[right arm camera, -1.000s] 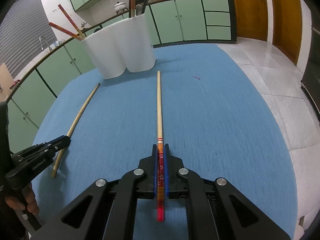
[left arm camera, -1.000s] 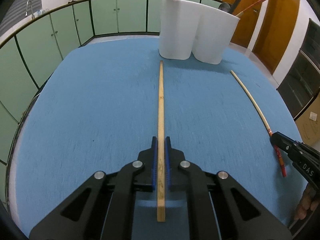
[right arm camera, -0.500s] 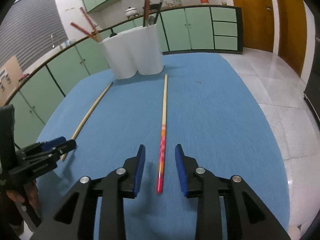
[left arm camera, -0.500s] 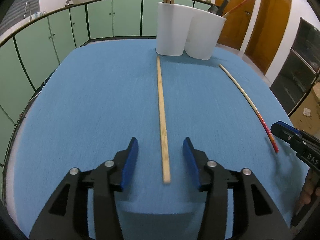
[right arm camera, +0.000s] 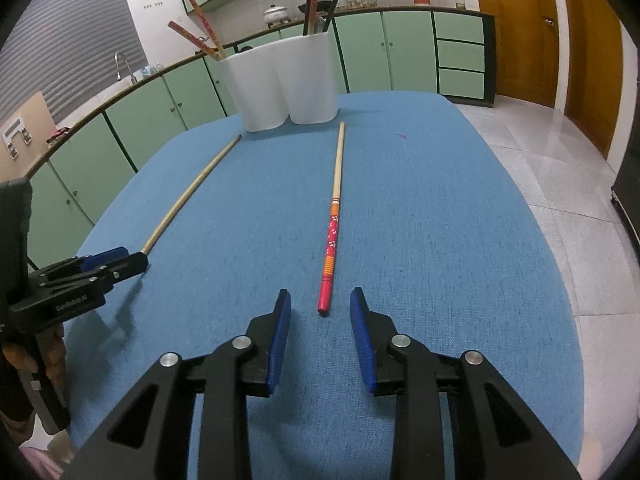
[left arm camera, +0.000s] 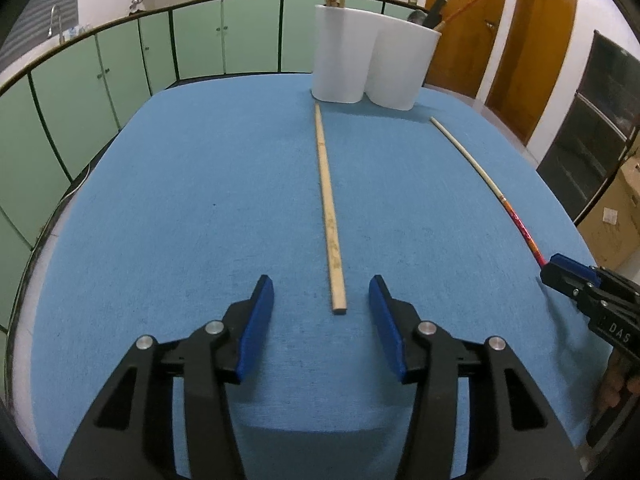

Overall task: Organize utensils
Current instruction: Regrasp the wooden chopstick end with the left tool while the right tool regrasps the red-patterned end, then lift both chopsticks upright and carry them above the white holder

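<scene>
A plain wooden chopstick [left arm camera: 328, 208] lies on the blue table, pointing at the white two-part utensil holder [left arm camera: 370, 60]. My left gripper [left arm camera: 322, 292] is open and empty, its near end just ahead between the jaws. A red-handled chopstick [right arm camera: 334, 216] lies parallel to it on the right. My right gripper [right arm camera: 320, 306] is open and empty just behind its red end. Each view shows the other chopstick, wooden [right arm camera: 192, 192] and red-handled [left arm camera: 486, 180], and the other gripper, left [right arm camera: 116, 262] and right [left arm camera: 560, 268]. The holder [right arm camera: 280, 84] has several chopsticks standing in it.
The blue table [left arm camera: 180, 200] has rounded edges. Green cabinets [left arm camera: 120, 68] run behind and to the left. Wooden doors [left arm camera: 536, 40] and a tiled floor [right arm camera: 560, 152] lie to the right. A cardboard box [left arm camera: 616, 216] stands at the far right.
Both grippers have opened, let go of their chopsticks and drawn back. Both chopsticks now lie flat on the table, ends just ahead of the jaws.
</scene>
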`<action>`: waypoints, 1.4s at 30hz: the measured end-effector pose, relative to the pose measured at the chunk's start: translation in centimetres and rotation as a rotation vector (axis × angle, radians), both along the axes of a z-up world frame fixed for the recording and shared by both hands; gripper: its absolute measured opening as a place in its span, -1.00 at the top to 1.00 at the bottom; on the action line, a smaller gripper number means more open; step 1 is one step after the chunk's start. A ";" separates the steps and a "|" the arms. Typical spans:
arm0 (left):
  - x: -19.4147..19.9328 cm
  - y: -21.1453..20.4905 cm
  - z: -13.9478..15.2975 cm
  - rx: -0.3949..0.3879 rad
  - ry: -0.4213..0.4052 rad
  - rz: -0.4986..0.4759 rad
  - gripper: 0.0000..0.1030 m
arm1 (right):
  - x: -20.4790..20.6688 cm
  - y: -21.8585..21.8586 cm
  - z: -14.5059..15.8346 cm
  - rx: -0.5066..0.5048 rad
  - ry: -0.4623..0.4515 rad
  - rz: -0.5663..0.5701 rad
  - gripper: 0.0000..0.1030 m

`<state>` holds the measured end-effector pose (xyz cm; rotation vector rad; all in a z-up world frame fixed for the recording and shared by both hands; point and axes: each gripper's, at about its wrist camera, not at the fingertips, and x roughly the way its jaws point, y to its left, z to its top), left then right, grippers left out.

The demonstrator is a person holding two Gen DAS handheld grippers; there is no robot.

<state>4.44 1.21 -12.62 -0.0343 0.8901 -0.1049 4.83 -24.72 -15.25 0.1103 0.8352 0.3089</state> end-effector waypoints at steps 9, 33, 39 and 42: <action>0.1 -0.7 -0.2 0.020 0.005 -0.003 0.30 | 0.2 0.2 -0.1 -0.023 0.004 -0.007 0.57; -1.4 -1.3 6.4 0.030 -0.126 -0.021 0.88 | 0.1 -1.0 7.2 -0.038 -0.119 -0.010 0.89; -1.5 -1.1 12.1 0.052 -0.260 -0.015 0.88 | 0.7 -1.6 12.1 -0.022 -0.235 0.005 0.89; -1.3 -1.1 14.2 0.053 -0.311 -0.014 0.88 | 1.4 -1.6 14.0 -0.015 -0.274 0.016 0.89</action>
